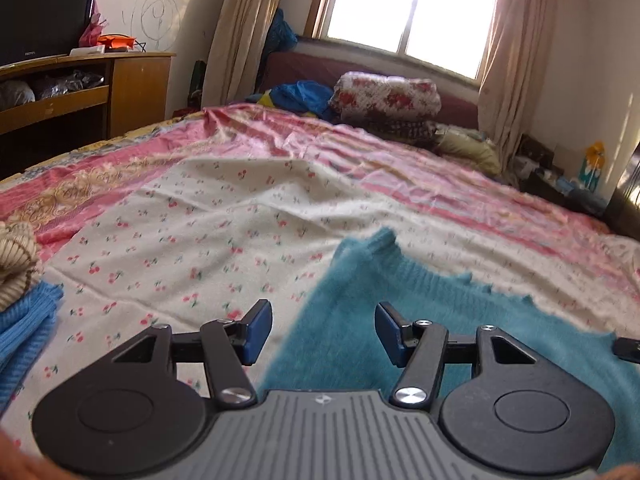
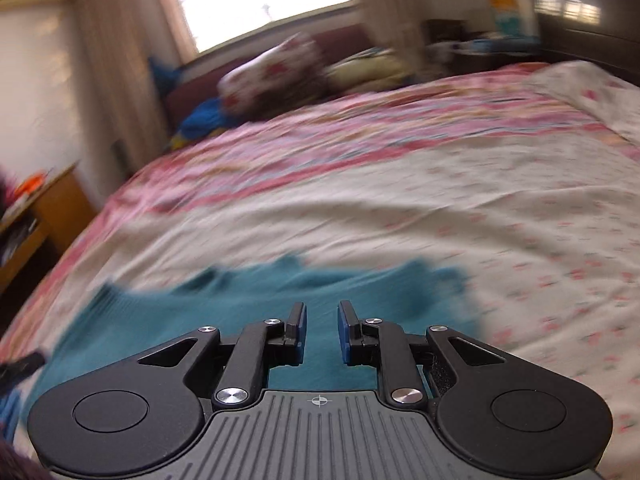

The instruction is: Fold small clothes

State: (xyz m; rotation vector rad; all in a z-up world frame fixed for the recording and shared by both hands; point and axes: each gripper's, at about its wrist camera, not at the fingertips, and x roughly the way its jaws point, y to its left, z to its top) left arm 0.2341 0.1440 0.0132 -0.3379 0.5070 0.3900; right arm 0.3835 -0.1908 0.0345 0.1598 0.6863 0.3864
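Bed [image 1: 240,216] carried a cherry-print sheet over pink bedding, with a window [image 1: 412,4] and curtains beyond. Fuzzy teal sweater [image 1: 400,292] lay spread flat at the near edge. Left gripper [image 1: 324,330] hovered over it, jaws released; right gripper [image 2: 322,330] narrowly parted, grasping nothing

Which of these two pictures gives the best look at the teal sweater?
The left wrist view: the sweater is sharp there, its scalloped edge clear. The right wrist view shows more of its spread, but motion blur smears it.
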